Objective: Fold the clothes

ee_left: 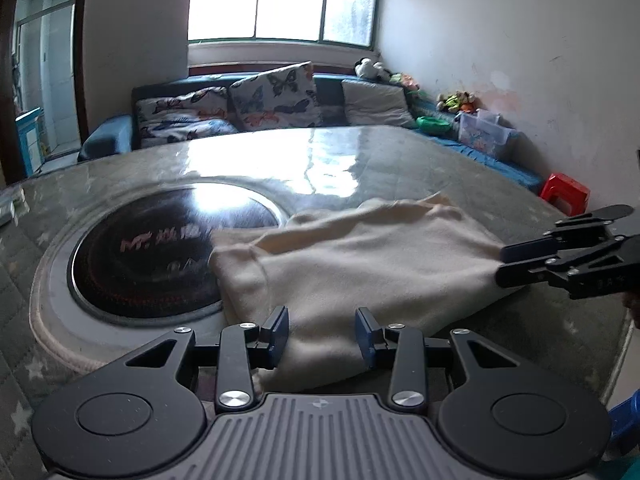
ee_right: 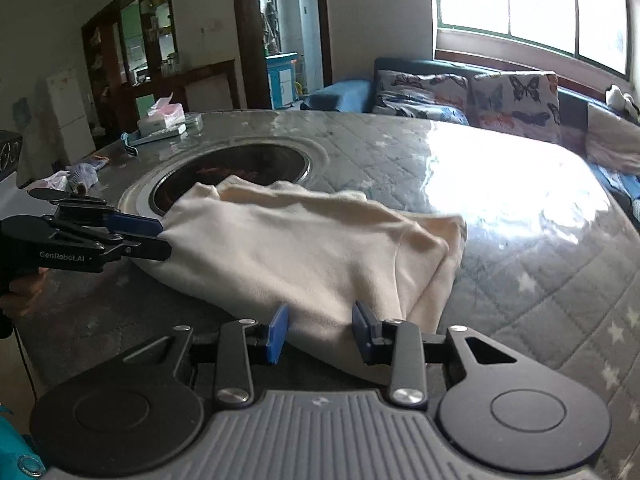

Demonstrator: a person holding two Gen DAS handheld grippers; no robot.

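Note:
A cream garment (ee_left: pixel 352 264) lies partly folded on the table, one end over the rim of a round black cooktop (ee_left: pixel 160 248). It also shows in the right wrist view (ee_right: pixel 304 248). My left gripper (ee_left: pixel 322 334) is open, its blue pads on either side of the garment's near edge. It shows side-on in the right wrist view (ee_right: pixel 164 238), fingers at the cloth's left corner. My right gripper (ee_right: pixel 320 332) is open over the garment's other near edge. It shows in the left wrist view (ee_left: pixel 502 262), fingers at the cloth's right edge.
The table (ee_right: pixel 520 280) has a quilted grey cover under glossy plastic. Tissue boxes (ee_right: pixel 160 120) and small items sit at its far left. A sofa with butterfly cushions (ee_left: pixel 272 100) stands behind, under the window. A red stool (ee_left: pixel 564 194) stands at the right.

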